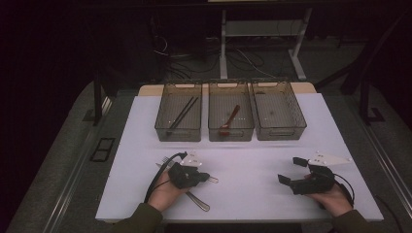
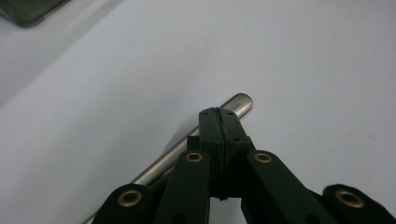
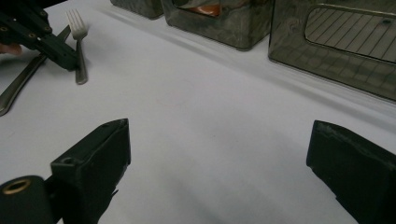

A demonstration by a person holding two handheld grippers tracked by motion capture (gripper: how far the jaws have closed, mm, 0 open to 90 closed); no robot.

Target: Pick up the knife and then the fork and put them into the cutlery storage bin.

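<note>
Fork [image 3: 78, 44] beside left hand-held gripper [image 1: 208, 177]

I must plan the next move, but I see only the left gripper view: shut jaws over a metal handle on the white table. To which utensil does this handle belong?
Observer: Most likely the fork. In the right gripper view the left gripper has its tip right at the fork's handle, and the tines point toward the bins. I cannot tell whether the handle is really pinched.
Operator: Is other cutlery lying close to it?
Observer: Yes. A second metal utensil lies beside the fork, partly hidden under the left hand.
Operator: And where is the other gripper?
Observer: The right gripper is at the right side of the table, with its jaws wide open and nothing between them.
</note>
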